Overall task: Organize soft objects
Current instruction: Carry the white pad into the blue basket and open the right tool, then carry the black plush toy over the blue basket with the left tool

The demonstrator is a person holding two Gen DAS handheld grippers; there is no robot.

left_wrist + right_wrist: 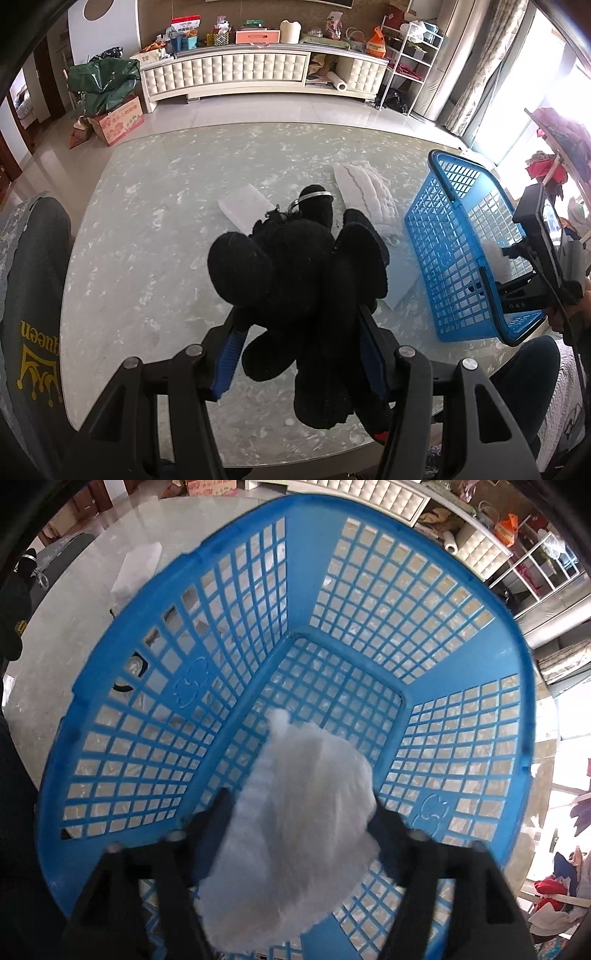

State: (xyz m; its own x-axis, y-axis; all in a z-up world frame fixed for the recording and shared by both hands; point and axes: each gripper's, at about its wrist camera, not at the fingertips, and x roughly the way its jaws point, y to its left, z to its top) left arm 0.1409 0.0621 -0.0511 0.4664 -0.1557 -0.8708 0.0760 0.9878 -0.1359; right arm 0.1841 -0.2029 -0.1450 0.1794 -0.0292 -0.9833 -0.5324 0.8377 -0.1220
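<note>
My left gripper (299, 321) is shut on a black plush toy (295, 280) with a metal key ring, held above the marble table (147, 258). A blue plastic basket (458, 236) stands on the table to its right. My right gripper (299, 812) is shut on a white fluffy soft item (295, 834) and holds it inside the blue basket (229, 686), over its mesh floor. The right gripper also shows in the left wrist view (524, 258) at the basket's rim.
A white quilted cloth (365, 192) and a white flat pad (243, 206) lie on the table beyond the plush toy. A dark chair back (33, 295) stands at the table's left edge. A long white cabinet (258, 74) lines the far wall.
</note>
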